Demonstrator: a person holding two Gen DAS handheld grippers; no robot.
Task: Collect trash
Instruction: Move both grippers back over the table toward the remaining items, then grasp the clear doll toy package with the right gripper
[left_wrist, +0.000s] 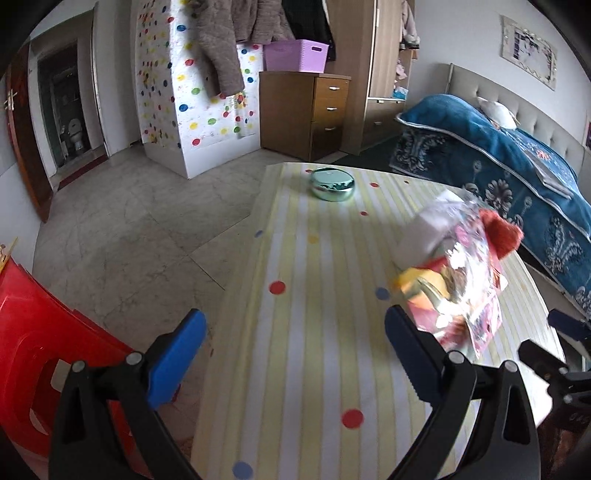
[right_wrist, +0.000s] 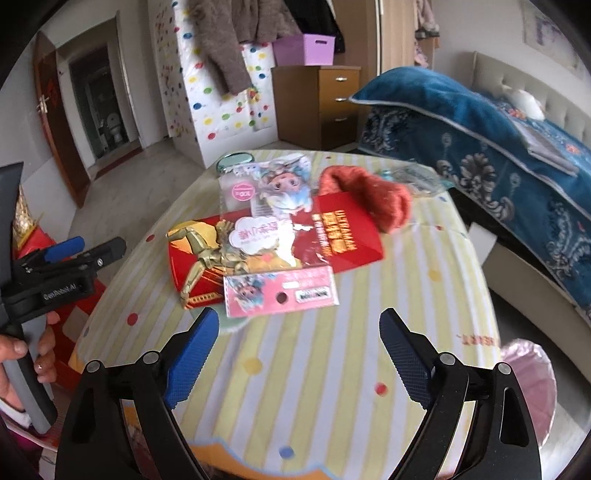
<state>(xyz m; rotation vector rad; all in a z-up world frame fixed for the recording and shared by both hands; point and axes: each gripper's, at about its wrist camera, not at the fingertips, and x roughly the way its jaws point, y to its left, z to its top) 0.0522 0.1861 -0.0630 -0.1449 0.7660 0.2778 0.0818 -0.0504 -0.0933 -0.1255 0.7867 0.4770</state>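
Observation:
A clear plastic toy package with a pink card (right_wrist: 277, 236) lies on a red flat box (right_wrist: 266, 251) on the striped table (right_wrist: 332, 369). An orange-red fuzzy cloth (right_wrist: 369, 195) lies behind them. My right gripper (right_wrist: 299, 350) is open and empty, just short of the package. My left gripper (left_wrist: 295, 354) is open and empty over the table's left side; the same pile (left_wrist: 461, 280) lies just beyond its right finger (left_wrist: 410, 350). In the right wrist view the left gripper (right_wrist: 70, 254) shows at the left edge.
A round green tin (left_wrist: 332, 184) sits at the table's far end. A red plastic stool (left_wrist: 44, 354) stands left of the table. A bed with a blue blanket (left_wrist: 498, 155) is to the right. A pink bag (right_wrist: 532, 387) shows at the table's right edge.

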